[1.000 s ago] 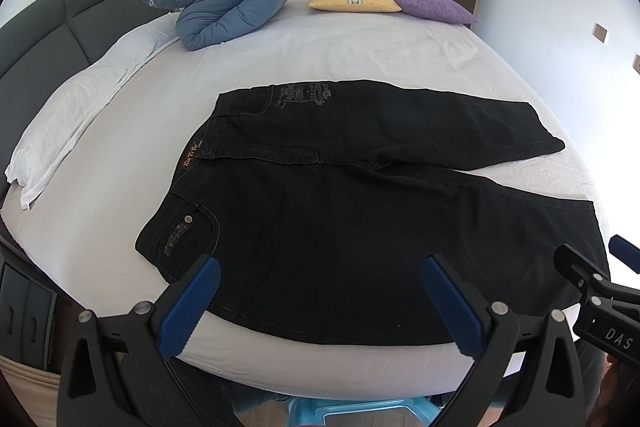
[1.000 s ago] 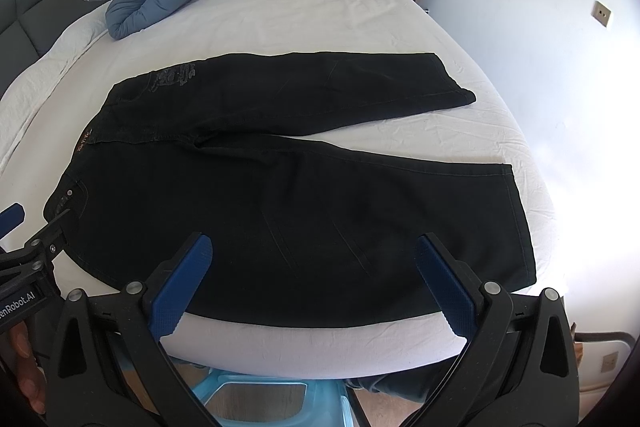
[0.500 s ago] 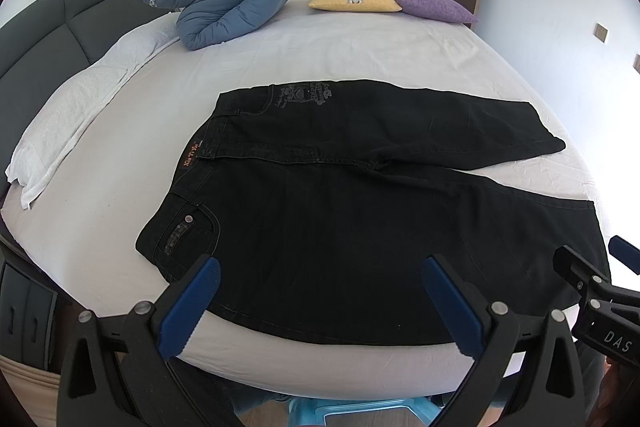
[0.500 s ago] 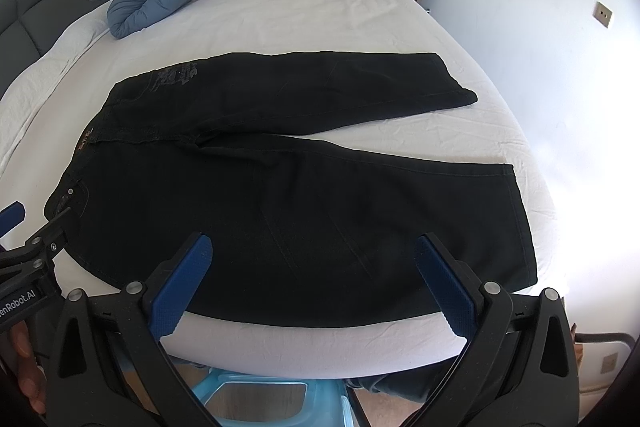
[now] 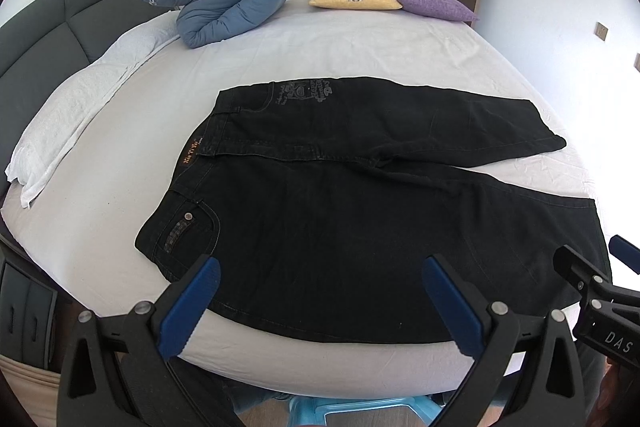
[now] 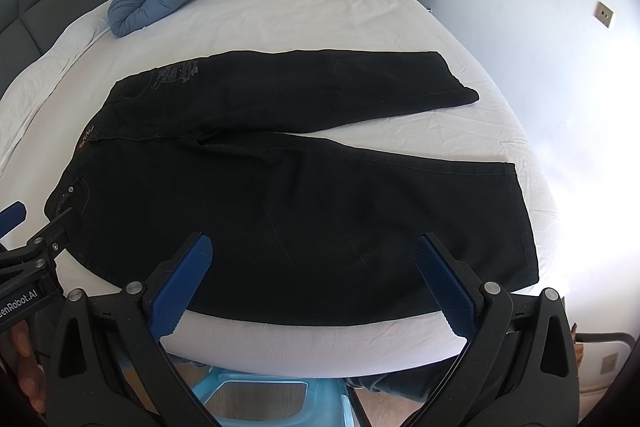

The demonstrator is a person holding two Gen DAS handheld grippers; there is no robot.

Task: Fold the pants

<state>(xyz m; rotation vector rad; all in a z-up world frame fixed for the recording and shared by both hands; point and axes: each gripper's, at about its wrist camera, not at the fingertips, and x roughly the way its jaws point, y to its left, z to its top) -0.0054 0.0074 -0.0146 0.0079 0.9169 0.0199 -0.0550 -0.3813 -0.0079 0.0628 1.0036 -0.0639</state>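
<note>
White-sheeted bed (image 5: pixel 360 43), one pair of black denim pants (image 5: pixel 360 211) spread flat, two cushions, one rolled blue quilt (image 5: pixel 224 7), my left gripper (image 5: pixel 320 301) and right gripper (image 6: pixel 314 277) both gaping, empty.

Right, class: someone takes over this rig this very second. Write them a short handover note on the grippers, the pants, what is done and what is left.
Left gripper: open, holding nothing, poised above the near edge by the waist end.
Right gripper: open, holding nothing, poised above the near leg.
Black pants: spread flat on the bed, waistband to the left, legs splayed apart to the right, far leg hem and near leg hem separate.
Done: pants laid out.
Left: every fold. Likely first, bring one leg over the other, then fold lengthwise.
</note>
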